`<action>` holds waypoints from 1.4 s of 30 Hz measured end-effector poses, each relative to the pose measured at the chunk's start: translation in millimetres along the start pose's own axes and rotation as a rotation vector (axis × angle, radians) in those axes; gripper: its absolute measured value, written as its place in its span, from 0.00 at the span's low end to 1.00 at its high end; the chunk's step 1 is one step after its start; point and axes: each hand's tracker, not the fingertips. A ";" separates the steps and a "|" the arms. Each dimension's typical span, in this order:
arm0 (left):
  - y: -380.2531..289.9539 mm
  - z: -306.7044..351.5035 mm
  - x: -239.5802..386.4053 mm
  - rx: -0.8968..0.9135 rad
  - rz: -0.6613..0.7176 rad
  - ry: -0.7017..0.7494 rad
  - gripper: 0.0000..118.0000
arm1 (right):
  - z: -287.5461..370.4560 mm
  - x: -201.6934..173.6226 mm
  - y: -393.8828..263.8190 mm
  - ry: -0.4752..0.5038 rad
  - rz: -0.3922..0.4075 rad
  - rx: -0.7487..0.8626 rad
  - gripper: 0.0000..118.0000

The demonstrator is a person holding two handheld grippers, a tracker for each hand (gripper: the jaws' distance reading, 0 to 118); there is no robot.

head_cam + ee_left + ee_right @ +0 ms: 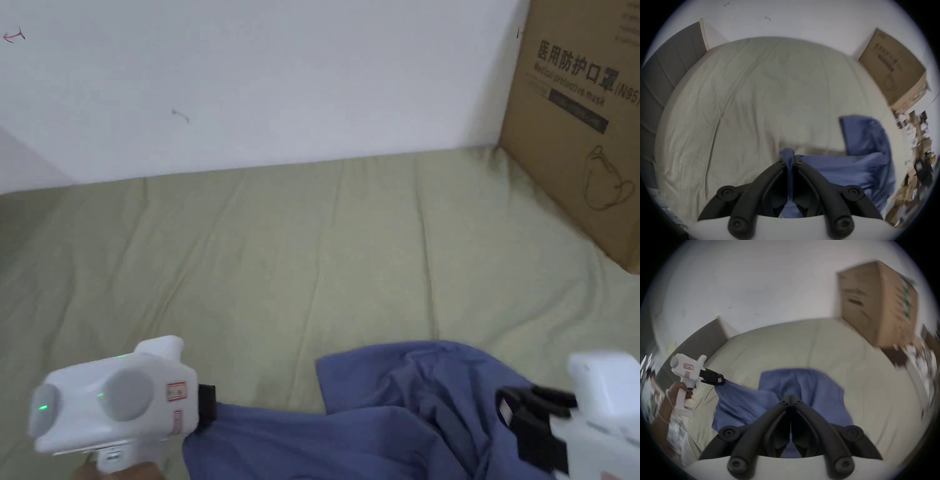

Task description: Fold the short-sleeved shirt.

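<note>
Seen from the head view, a blue short-sleeved shirt (400, 419) lies rumpled at the near edge of a bed (281, 250) covered in a pale green sheet, with a white wall behind and a cardboard box (581, 125) standing at the far right corner. The left gripper (209, 406), a white pistol-shaped tool held level, points to the right with its black tip at the shirt's left edge, while the right gripper (509, 406) comes in from the lower right, its black jaws over the bunched cloth. In the left gripper view, the left gripper (790, 160) has its jaws pressed together on a pinched ridge of blue fabric that runs up between them and pokes out beyond the tips; the rest of the shirt (859, 162) trails off to the right across the sheet. In the right gripper view, the right gripper (790, 398) shows its jaws closed tip to tip above the shirt (802, 384), though whether any cloth is caught between them cannot be told. Farther left, a hand (680, 392) grips the white handle upright, and the left gripper (721, 379) pulls a corner of the shirt taut and clear of the bed.
</note>
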 end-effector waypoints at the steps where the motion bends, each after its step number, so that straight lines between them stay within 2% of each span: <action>1: 2.0 10.1 0.1 0.025 -0.001 -0.008 0.03 | -14.8 5.1 15.3 0.004 0.042 -0.010 0.37; 2: -1.7 22.6 -3.6 0.045 0.009 -0.006 0.03 | -38.5 13.0 34.2 0.006 0.077 -0.021 0.69; 3: -7.5 31.0 -7.3 0.051 0.033 -0.013 0.03 | -65.3 21.5 49.7 -0.021 0.104 -0.084 0.69; 4: -11.8 35.9 -11.2 0.050 0.056 -0.034 0.03 | -91.1 25.2 63.6 -0.112 0.127 -0.161 0.77; 5: -14.5 36.4 -10.0 0.043 0.071 -0.054 0.03 | -109.5 28.8 70.5 -0.154 0.157 -0.208 0.85; 7: -22.4 40.7 -12.0 0.039 0.088 -0.058 0.03 | -161.3 47.7 81.6 -0.139 0.198 -0.256 0.86; 8: -25.6 42.0 -11.5 0.042 0.085 -0.055 0.03 | -183.2 56.4 81.4 -0.121 0.190 -0.309 0.86; 10: -26.2 39.5 -7.5 0.041 0.064 -0.041 0.03 | -228.1 70.0 73.0 -0.160 0.137 -0.479 0.85; 11: -26.8 39.8 -7.6 0.043 0.060 -0.037 0.03 | -243.9 75.2 62.5 -0.131 0.140 -0.529 0.85; 12: -26.3 39.7 -8.2 0.043 0.060 -0.035 0.03 | -256.6 77.9 50.3 -0.104 0.176 -0.570 0.81; 14: -22.0 34.8 -8.1 0.042 0.065 -0.038 0.03 | -270.3 77.1 30.2 -0.094 0.286 -0.636 0.76; 15: -19.0 32.6 -7.8 0.035 0.068 -0.034 0.03 | -263.6 76.9 36.9 -0.089 0.238 -0.566 0.75; 16: -17.5 31.0 -6.9 0.037 0.070 -0.027 0.03 | -262.7 76.8 42.7 -0.092 0.198 -0.576 0.73; 17: -14.3 27.9 -5.6 0.049 0.062 -0.016 0.03 | -260.5 75.5 45.5 -0.091 0.209 -0.586 0.67; 18: -12.2 27.1 -3.7 0.051 0.058 -0.012 0.03 | -256.4 71.2 45.9 -0.067 0.252 -0.583 0.55; 19: -11.5 27.6 -2.2 0.054 0.052 -0.012 0.03 | -254.3 68.0 46.9 -0.060 0.276 -0.582 0.39; 20: -11.3 29.7 -0.9 0.056 0.046 -0.016 0.03 | -252.2 64.2 48.3 -0.061 0.282 -0.574 0.17; 21: -10.2 33.1 0.3 0.058 0.047 -0.022 0.03 | -249.1 59.8 49.6 -0.083 0.285 -0.546 0.05; 25: -6.4 52.4 -1.3 0.084 0.036 -0.035 0.03 | -231.5 46.7 46.9 -0.086 0.310 -0.544 0.05; 27: -5.0 69.1 -2.3 0.106 0.017 -0.011 0.03 | -213.6 43.2 54.8 -0.095 0.294 -0.520 0.05; 31: -0.2 109.3 -11.9 0.188 0.000 0.050 0.03 | -152.9 47.1 92.5 -0.115 0.184 -0.368 0.05; 34: 4.8 141.1 -25.1 0.239 0.038 0.074 0.03 | -91.6 56.1 127.0 -0.141 0.087 -0.250 0.05; 38: 10.4 191.6 -35.5 0.327 -0.024 0.153 0.03 | 0.7 65.4 166.9 -0.183 -0.043 -0.104 0.05; 39: 13.4 211.1 -41.1 0.368 0.004 0.145 0.03 | 37.3 64.2 176.9 -0.182 -0.085 -0.015 0.05; 42: 16.6 246.2 -49.4 0.441 0.071 0.087 0.03 | 94.4 58.7 192.6 -0.184 -0.145 0.097 0.05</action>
